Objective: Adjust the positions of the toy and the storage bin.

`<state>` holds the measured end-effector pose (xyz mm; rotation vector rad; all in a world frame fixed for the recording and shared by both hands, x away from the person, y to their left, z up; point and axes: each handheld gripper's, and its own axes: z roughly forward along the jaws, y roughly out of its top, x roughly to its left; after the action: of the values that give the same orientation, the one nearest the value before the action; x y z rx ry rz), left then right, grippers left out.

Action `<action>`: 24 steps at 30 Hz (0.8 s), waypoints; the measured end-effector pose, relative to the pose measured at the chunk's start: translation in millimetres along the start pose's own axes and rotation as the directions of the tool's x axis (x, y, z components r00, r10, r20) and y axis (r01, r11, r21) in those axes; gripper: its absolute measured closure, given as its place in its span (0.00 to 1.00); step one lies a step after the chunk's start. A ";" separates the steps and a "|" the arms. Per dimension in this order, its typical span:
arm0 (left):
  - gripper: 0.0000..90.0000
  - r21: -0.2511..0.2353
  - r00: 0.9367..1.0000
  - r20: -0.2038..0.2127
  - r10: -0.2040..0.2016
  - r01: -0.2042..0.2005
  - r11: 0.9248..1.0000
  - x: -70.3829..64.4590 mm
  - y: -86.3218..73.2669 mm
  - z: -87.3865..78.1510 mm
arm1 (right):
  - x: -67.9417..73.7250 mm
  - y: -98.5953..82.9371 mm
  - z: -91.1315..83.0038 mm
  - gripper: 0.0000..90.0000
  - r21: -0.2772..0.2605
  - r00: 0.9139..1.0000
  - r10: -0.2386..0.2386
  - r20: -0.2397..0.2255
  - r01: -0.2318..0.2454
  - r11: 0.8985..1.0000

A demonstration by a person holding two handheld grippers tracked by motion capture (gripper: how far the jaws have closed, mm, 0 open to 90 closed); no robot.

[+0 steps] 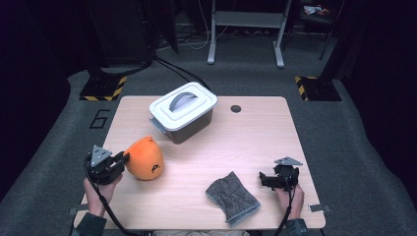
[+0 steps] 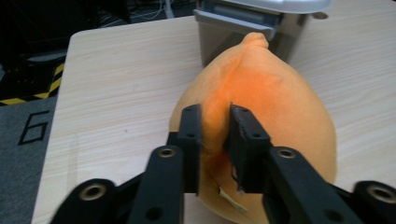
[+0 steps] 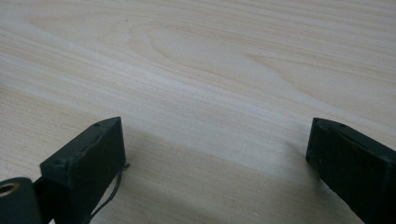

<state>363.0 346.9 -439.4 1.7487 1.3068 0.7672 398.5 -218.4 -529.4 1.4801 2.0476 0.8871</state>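
A: From the high view, what lay on the tabletop (image 1: 255, 147)?

B: One orange plush (image 1: 144, 158) at nine o'clock, one lidded grey bin (image 1: 183, 112) at twelve, one grey cloth (image 1: 232, 196) at five. Two grippers: the left gripper (image 1: 119, 160) against the plush, the right gripper (image 1: 266, 179) just beside the cloth.

A: And the left gripper view?

B: Its jaws were clenched on a ridge of the plush (image 2: 261, 107), the bin (image 2: 252, 18) beyond. I judged a fuller bite safer before lifting.

A: The right gripper view?

B: Jaws released, wide over bare wood.
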 end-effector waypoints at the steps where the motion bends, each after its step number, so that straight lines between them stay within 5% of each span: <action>1: 0.76 0.004 1.000 -0.004 -0.014 0.014 1.000 2.7 0.7 2.8 | 0.0 0.0 0.0 0.04 0.000 1.000 0.000 0.000 0.000 1.000; 9: 0.60 0.059 0.992 -0.093 -0.089 0.095 0.994 28.2 3.5 21.3 | 0.0 0.0 0.0 0.04 0.000 1.000 0.000 0.000 0.000 1.000; 14: 0.53 0.041 0.988 -0.074 -0.132 0.135 0.990 34.6 3.8 22.8 | 0.0 0.0 0.0 0.04 0.000 1.000 0.000 0.000 0.000 1.000; 24: 0.50 0.077 0.994 0.017 -0.104 0.103 0.992 25.2 5.4 29.8 | 0.0 0.0 0.0 0.04 0.000 1.000 0.000 0.000 0.000 1.000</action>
<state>397.5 363.1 -449.3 1.7285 1.4168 0.6467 398.5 -218.4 -529.4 1.4806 2.0474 0.8870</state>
